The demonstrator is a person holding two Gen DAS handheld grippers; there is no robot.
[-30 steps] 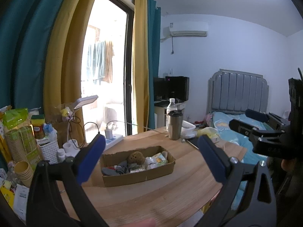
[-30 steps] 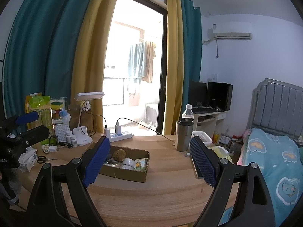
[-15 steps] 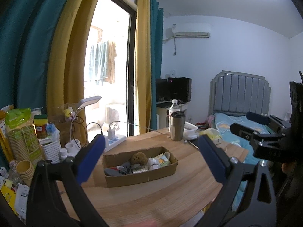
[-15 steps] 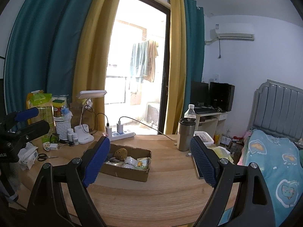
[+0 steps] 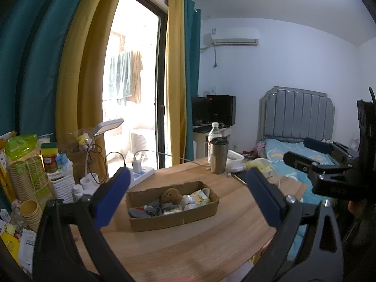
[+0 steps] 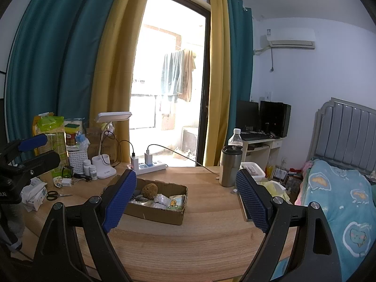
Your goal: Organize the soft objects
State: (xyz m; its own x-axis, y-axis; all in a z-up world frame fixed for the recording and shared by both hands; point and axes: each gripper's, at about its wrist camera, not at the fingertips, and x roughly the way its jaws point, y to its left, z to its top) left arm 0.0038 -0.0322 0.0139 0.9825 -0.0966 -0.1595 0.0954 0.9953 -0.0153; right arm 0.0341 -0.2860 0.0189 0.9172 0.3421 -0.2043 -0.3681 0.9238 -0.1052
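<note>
A shallow cardboard box (image 5: 174,218) sits on the round wooden table (image 5: 178,253). It holds a brown sponge (image 5: 171,195), grey socks (image 5: 150,210) and small white and yellow soft packets (image 5: 196,198). The box also shows in the right wrist view (image 6: 162,215), with the sponge (image 6: 149,190) at its back. My left gripper (image 5: 188,197) is open and empty, held back from the box above the table's near side. My right gripper (image 6: 185,202) is open and empty, also short of the box.
A steel tumbler (image 5: 219,155) and water bottle (image 5: 214,131) stand at the table's far edge. A desk lamp (image 6: 110,145), power strip (image 6: 150,165), white basket, jars and paper cups (image 5: 25,188) crowd the left. Scissors (image 6: 55,195) lie nearby. A bed (image 6: 340,202) is at the right.
Both grippers have drifted slightly back and up, so the box sits a little farther off. Both stay open and empty. Nothing in the box has moved.
</note>
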